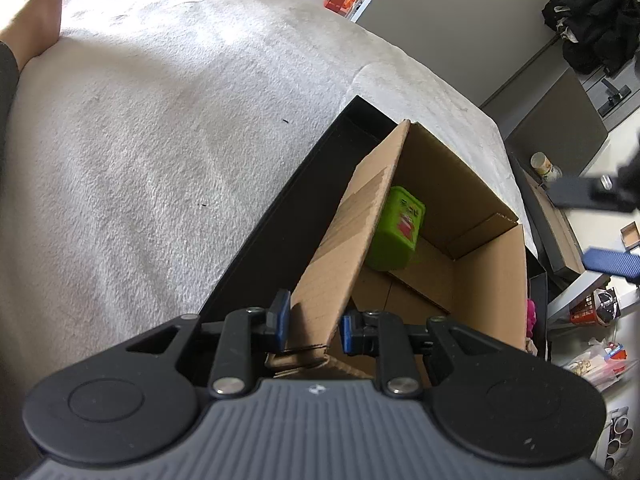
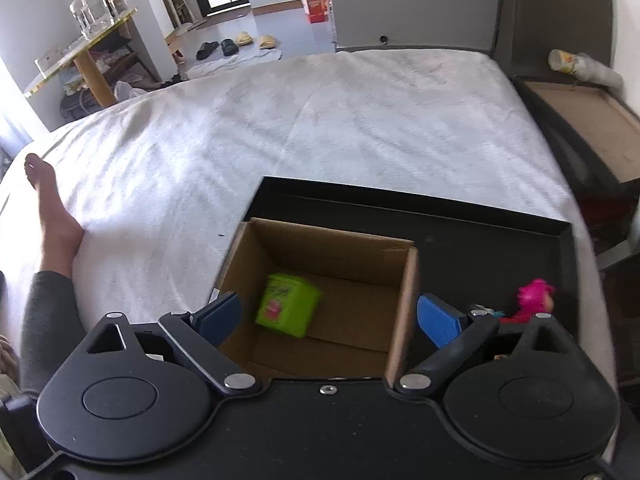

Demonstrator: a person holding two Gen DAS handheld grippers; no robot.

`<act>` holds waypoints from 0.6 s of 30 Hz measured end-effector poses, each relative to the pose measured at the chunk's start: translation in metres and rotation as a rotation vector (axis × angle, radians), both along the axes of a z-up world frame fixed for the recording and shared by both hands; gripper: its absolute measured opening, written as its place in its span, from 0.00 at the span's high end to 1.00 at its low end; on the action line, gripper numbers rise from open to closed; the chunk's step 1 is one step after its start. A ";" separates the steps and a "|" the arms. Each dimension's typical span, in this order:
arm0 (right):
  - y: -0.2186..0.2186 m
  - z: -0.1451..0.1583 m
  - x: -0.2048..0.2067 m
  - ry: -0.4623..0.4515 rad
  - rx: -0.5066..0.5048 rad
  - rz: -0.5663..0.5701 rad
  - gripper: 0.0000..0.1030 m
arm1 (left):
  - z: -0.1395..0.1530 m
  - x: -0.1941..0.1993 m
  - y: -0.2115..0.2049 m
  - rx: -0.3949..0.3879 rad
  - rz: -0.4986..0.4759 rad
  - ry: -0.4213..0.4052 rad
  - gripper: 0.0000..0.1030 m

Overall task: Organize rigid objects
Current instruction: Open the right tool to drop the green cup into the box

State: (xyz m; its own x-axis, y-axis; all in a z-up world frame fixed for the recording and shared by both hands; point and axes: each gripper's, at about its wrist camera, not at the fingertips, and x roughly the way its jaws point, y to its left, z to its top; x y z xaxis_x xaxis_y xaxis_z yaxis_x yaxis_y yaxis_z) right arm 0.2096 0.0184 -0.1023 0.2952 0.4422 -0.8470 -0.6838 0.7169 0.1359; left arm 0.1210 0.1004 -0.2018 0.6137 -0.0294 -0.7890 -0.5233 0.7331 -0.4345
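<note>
An open cardboard box [image 1: 440, 184] stands in a black tray [image 1: 280, 220] on the bed. A green box [image 1: 396, 236] lies tilted on its floor. My left gripper [image 1: 314, 322] is shut on the box's near left wall, with a blue pad on each side of the cardboard. In the right wrist view my right gripper [image 2: 330, 318] hangs open above the cardboard box [image 2: 332, 248], its pads wide apart with nothing held; the green box [image 2: 288, 304] lies below them. A pink toy [image 2: 534, 296] sits in the black tray [image 2: 480, 240] right of the box.
A white blanket [image 2: 320, 120] covers the bed. A person's bare foot and grey-sleeved leg [image 2: 52, 216] rest on it at the left. A dark bedside unit [image 2: 580, 120] with a tin [image 2: 564, 60] stands at the right; slippers [image 2: 240, 42] lie on the floor beyond.
</note>
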 end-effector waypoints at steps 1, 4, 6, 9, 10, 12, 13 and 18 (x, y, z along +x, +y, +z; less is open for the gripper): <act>-0.003 0.000 0.001 0.001 -0.001 -0.005 0.07 | 0.000 0.000 0.000 0.000 0.000 0.004 0.78; -0.015 0.001 0.003 0.010 0.005 -0.024 0.07 | 0.001 0.001 -0.001 -0.002 0.004 0.012 0.78; -0.024 0.003 0.004 0.006 0.004 -0.031 0.07 | 0.001 0.002 0.000 0.000 0.004 0.015 0.78; -0.037 0.005 0.006 0.008 0.014 -0.043 0.07 | 0.001 0.002 0.000 0.004 0.005 0.020 0.78; -0.042 0.006 0.006 0.014 0.027 -0.047 0.07 | 0.001 0.003 0.000 0.005 0.005 0.022 0.78; -0.053 0.007 0.009 0.025 0.045 -0.059 0.07 | 0.001 0.003 -0.001 0.008 0.003 0.024 0.78; -0.058 0.007 0.009 0.025 0.049 -0.065 0.07 | 0.001 0.003 -0.001 0.008 0.005 0.024 0.78; -0.085 0.004 0.013 0.020 0.053 -0.095 0.07 | 0.000 0.004 -0.002 0.009 0.011 0.031 0.78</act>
